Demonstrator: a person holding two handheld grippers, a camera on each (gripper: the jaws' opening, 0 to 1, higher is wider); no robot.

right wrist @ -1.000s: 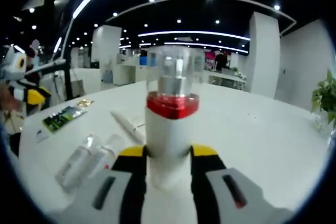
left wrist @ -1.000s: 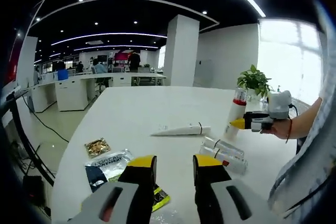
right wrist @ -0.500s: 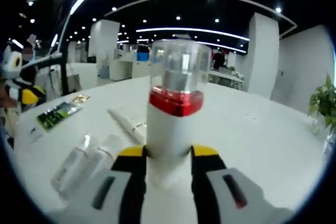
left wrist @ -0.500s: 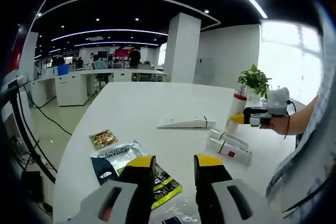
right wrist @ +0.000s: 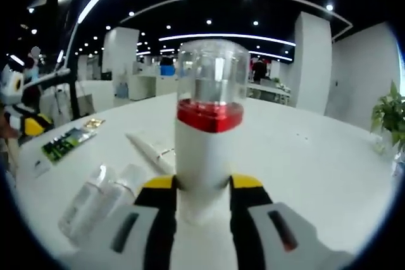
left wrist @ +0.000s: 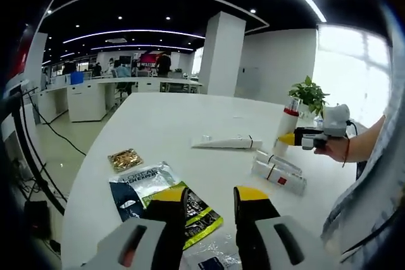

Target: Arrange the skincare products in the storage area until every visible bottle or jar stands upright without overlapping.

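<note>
I am pinching the white pump bottle [right wrist: 207,150] with my right claw [right wrist: 201,189], its 2 yellow-tipped jaws pressing against the bottle's lower body from either side. The bottle is standing upright on the white bench [right wrist: 304,175], with a red collar and a clear cap on top. Just to the left of that bottle, 2 clear small bottles [right wrist: 101,194] are lying on their sides next to each other, and a white tube [right wrist: 150,151] is lying flat just beyond them. Farther left of the bottle, near the bench edge, green and gold sachets [right wrist: 66,140] are lying flat.

My left claw [left wrist: 209,203] is hanging spread over the near end of the bench, with nothing between its jaws. Just beyond its tips, a dark and green sachet pack [left wrist: 166,200] is lying flat, with a small gold sachet [left wrist: 124,158] past it. Toward the pump bottle [left wrist: 286,123] from there, the white tube [left wrist: 226,143] and the 2 clear small bottles [left wrist: 278,172] are lying on the bench [left wrist: 164,124]. The right claw [left wrist: 291,140] is gripping the bottle's base, held by a hand [left wrist: 333,148]. A potted plant [left wrist: 308,95] is standing just behind the bottle.
</note>
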